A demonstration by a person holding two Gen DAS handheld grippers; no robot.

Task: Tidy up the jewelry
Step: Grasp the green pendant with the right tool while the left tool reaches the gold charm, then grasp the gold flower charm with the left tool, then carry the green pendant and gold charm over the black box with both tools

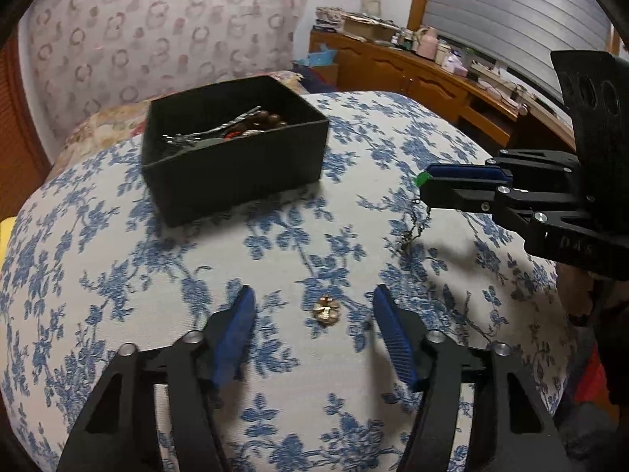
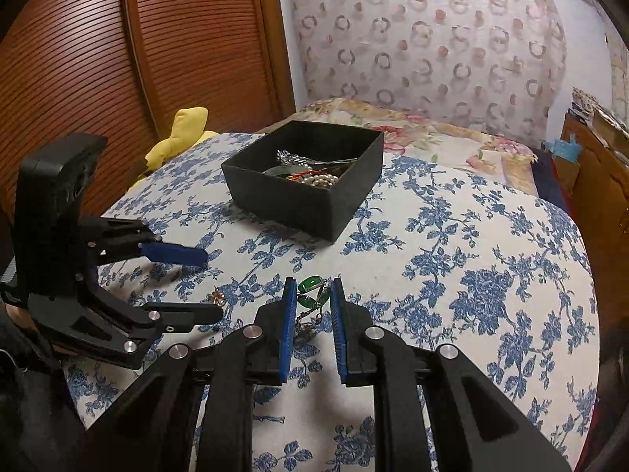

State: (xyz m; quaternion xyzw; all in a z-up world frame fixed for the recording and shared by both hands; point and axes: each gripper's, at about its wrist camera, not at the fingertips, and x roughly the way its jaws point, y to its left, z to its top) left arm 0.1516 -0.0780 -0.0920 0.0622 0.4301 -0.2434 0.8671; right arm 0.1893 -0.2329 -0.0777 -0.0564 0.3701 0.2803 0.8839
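Note:
A black open box (image 1: 232, 165) (image 2: 302, 192) holding several pieces of jewelry stands on the blue-flowered cloth. A small gold piece (image 1: 326, 310) (image 2: 215, 295) lies on the cloth between the open fingers of my left gripper (image 1: 310, 299) (image 2: 212, 279). My right gripper (image 2: 312, 287) (image 1: 426, 185) is shut on a green-stone necklace (image 2: 312, 289); its chain (image 1: 412, 228) hangs down to the cloth.
The cloth (image 1: 118, 275) covers a rounded surface that drops off at its edges. A yellow cloth (image 2: 184, 129) lies at the far left edge. A wooden sideboard (image 1: 432, 78) with clutter stands at the right. A patterned headboard (image 2: 424, 43) rises behind.

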